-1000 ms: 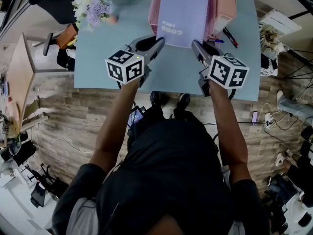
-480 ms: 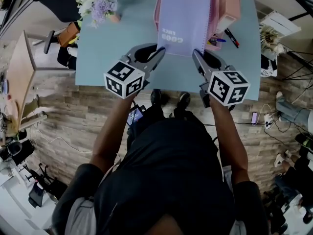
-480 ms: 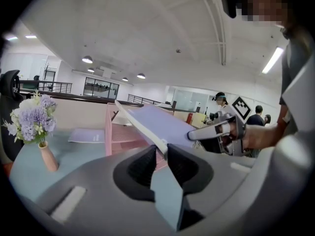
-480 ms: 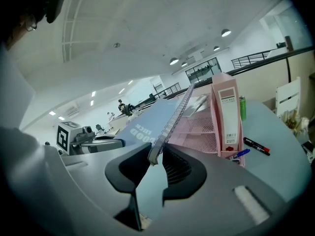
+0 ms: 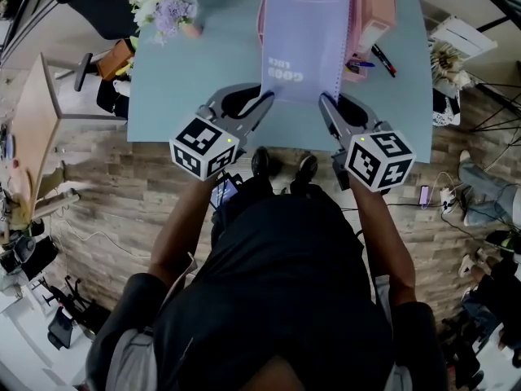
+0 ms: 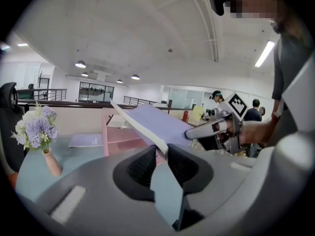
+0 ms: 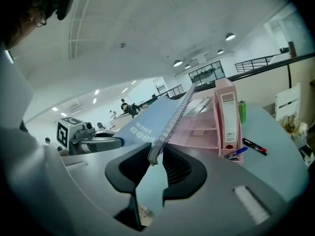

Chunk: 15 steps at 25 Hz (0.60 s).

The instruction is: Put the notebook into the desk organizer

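Notebook [image 5: 305, 31] has risen; only right gripper view shows green can [image 7: 241, 110].

The left forearm [image 5: 181, 226] and right forearm [image 5: 379, 226] are extended toward 12 o'clock in the head view, the left gripper [image 5: 263, 103] angled to 1 o'clock and the right gripper [image 5: 326, 104] to 11 o'clock, each clamped on a near corner of the notebook [image 5: 305, 31].

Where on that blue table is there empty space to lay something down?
Widest bare patch: the left half of the table, between the flowers and the notebook. A smaller strip lies at the near right corner, below the pens. Crowded: the far middle, around the pink organizer.
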{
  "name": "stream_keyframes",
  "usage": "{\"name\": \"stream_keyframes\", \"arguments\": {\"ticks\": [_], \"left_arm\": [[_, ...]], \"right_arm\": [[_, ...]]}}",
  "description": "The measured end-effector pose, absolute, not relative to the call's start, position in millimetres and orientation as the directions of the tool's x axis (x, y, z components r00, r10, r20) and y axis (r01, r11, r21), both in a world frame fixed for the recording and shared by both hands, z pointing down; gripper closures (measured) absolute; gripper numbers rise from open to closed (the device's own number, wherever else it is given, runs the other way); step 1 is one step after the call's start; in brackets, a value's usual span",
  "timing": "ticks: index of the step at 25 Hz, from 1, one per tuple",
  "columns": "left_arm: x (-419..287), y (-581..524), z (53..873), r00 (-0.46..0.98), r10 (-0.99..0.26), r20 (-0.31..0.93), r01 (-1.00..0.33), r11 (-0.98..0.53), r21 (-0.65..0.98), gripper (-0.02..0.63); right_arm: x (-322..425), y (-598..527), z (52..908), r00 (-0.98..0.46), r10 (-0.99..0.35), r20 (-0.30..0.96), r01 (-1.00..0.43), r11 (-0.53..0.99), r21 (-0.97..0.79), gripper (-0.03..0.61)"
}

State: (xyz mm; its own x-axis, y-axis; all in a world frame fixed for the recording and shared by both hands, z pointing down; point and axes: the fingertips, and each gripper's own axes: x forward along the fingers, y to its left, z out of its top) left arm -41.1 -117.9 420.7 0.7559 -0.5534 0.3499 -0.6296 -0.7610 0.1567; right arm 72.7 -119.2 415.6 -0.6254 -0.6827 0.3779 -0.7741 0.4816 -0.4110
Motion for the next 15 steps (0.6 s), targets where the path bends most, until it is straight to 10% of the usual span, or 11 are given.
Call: {"name": "stream_keyframes", "arguments": {"ticks": [15], "left_arm": [[-33.8, -65.9, 416.6, 0.769, -0.509, 0.386, -0.586, -0.803, 0.109, 0.482]], "right_arm": [[70.8, -69.2, 413.1, -0.634, -0.666, 0.392, -0.772, 0.516, -0.372, 0.502]]}}
